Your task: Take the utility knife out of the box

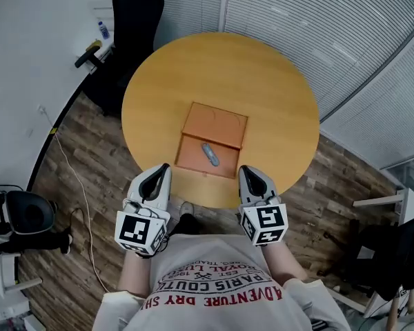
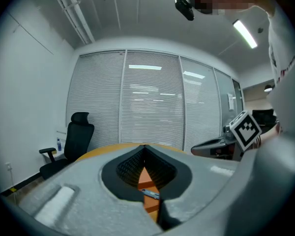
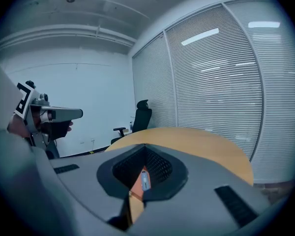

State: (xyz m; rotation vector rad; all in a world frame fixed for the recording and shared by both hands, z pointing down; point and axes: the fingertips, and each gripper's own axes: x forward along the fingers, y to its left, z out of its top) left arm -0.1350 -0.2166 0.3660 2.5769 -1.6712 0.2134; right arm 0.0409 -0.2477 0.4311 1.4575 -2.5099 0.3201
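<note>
Orange board, by the look of it, makes up the box [image 1: 193,158]. It sits open on the round wooden table [image 1: 276,102], just ahead of both grippers and between them. Its lid [image 1: 217,124] is folded back flat on the side away from the grippers, so the tray is open from above and easy to reach from the near edge, where the person stands.

The utility knife [image 1: 210,154] lies loose and slanted on the tray floor, about midway across. It is ahead and to the right of the left gripper [image 1: 162,169], ahead and to the left of the right gripper [image 1: 244,171], and apart from both.

Both grippers hang at the table's near rim, one on each side of the box, pointing roughly level towards it. Each has its jaws brought together with the tips meeting and nothing between the pads. Through the hollow behind the tips, each gripper view shows the knife and box beyond.

I take this for the approach, with nothing grasped yet and the knife not yet out. Whichever gripper goes for it will have to part its jaws first. It will also have to tip downward, since the knife lies flat and low inside the tray walls. Because the handle lies slanted, the jaws would do best turned across its narrow width. The box looks light and may slide, so the other gripper might well steady it.
</note>
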